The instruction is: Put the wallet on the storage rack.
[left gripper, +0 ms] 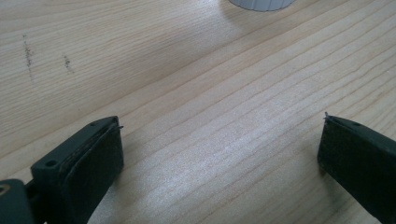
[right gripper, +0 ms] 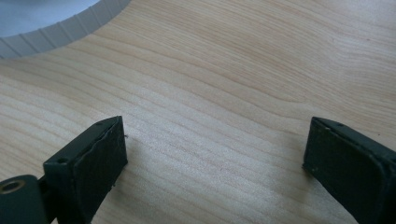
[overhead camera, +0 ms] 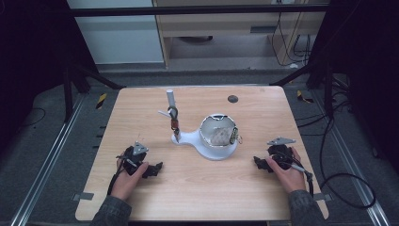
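Note:
A white stand (overhead camera: 190, 138) sits mid-table, with an upright post (overhead camera: 171, 100) and a round bowl (overhead camera: 217, 132). A dark ring with a small brown tag (overhead camera: 174, 118) hangs on the post, and a small metal clip (overhead camera: 234, 135) sits at the bowl's right rim. My left gripper (overhead camera: 156, 168) rests on the table left of the stand, open, with bare wood between its jaws (left gripper: 222, 135). My right gripper (overhead camera: 258, 163) lies right of the stand, also open with nothing between its jaws (right gripper: 215, 140). The stand's ribbed edge (right gripper: 46, 32) is at the top left of the right gripper view, and it also shows as the ribbed edge (left gripper: 261, 3) at the top of the left gripper view.
The wooden table (overhead camera: 197, 188) has a small dark disc (overhead camera: 232, 99) near its far edge. Black frame struts (overhead camera: 96, 77) flank the far corners. Cables (overhead camera: 343, 183) trail on the floor to the right.

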Motion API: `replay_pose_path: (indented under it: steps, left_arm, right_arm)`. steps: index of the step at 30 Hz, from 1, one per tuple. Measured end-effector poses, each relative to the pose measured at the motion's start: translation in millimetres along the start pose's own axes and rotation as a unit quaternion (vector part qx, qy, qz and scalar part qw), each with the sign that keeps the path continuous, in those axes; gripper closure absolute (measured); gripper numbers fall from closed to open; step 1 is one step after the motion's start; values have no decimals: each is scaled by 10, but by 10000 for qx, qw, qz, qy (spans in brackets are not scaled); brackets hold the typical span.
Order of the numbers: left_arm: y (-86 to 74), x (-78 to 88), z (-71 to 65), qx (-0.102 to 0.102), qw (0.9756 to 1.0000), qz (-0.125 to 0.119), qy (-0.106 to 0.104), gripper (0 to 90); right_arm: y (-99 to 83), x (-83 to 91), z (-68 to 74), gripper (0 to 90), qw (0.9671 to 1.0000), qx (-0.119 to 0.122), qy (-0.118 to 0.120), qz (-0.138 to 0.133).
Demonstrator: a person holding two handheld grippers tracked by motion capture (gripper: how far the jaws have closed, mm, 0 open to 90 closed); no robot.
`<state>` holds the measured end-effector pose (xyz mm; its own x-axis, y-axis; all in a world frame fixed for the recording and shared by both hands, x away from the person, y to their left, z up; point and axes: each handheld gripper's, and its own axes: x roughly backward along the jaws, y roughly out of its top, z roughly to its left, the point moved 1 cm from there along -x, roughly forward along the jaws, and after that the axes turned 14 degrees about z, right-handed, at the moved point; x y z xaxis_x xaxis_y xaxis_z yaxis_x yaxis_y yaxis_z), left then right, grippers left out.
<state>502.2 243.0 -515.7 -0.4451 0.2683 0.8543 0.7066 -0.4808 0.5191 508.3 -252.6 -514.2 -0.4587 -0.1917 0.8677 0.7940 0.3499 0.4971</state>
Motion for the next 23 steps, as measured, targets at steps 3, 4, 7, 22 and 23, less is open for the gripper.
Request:
replay_pose_path:
  steps: [3,4,7,22,23]
  left_arm:
    - [0,0,0,-4,10000,2,0,0]
    - [0,0,0,-1,10000,0,0,0]
    - [0,0,1,-3,10000,2,-3,0]
    - [4,-5,-4,21,10000,-9,-23,0]
    - [6,-6,-5,21,10000,-10,-19,0]
  right_arm:
    - [-1,-12,-7,41,9999,-86,31,-64]
    - [0,-18,-5,37,9999,-98,28,-84]
    - [0,-40,0,24,9998,-129,-50,-156]
    - [17,-68,25,1,9982,-499,-259,-207]
    - [17,-68,25,1,9982,-504,-263,-211]
